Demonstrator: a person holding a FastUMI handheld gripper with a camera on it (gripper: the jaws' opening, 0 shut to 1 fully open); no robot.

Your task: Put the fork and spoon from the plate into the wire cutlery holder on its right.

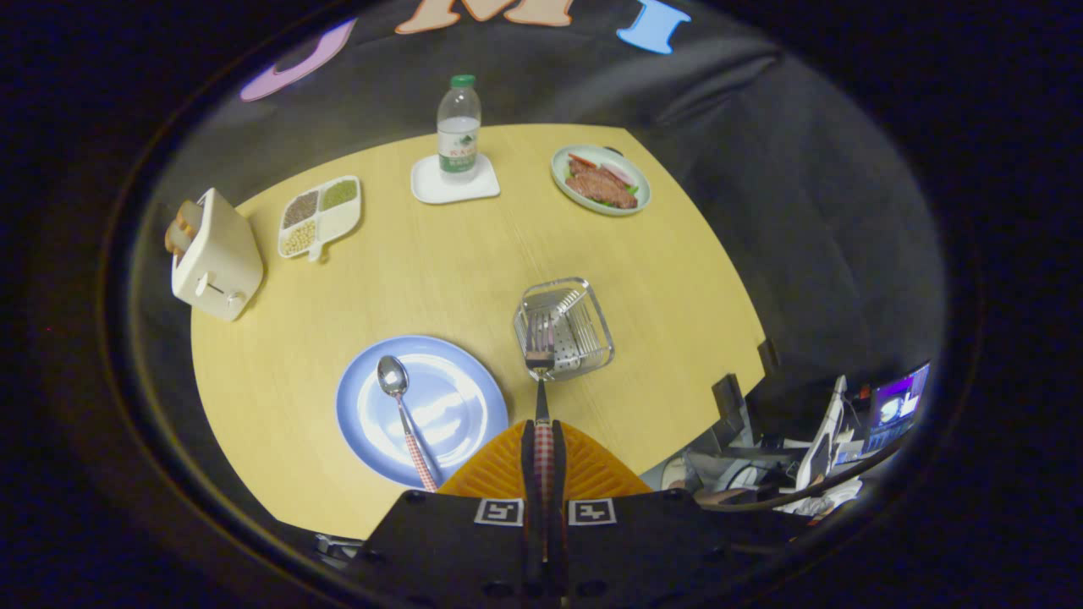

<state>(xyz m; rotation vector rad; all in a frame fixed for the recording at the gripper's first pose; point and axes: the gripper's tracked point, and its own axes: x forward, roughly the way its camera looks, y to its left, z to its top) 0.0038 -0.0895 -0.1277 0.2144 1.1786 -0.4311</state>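
Note:
My gripper (542,436) is shut on the fork (540,359), both fingers pressed on its red-checked handle. The fork sticks out straight ahead, and its tines hang over the near rim of the wire cutlery holder (564,327), which stands on the wooden table to the right of the plate. The blue plate (420,408) lies to the left of my fingers. On it rests the spoon (404,414), bowl pointing away, its checked handle running back toward my left finger.
On the round table (474,271) beyond are a white toaster (216,256) at the far left, a divided tray of grains (321,216), a water bottle (459,129) on a white coaster, and a plate of meat (601,179). The table edge drops off to the right of the holder.

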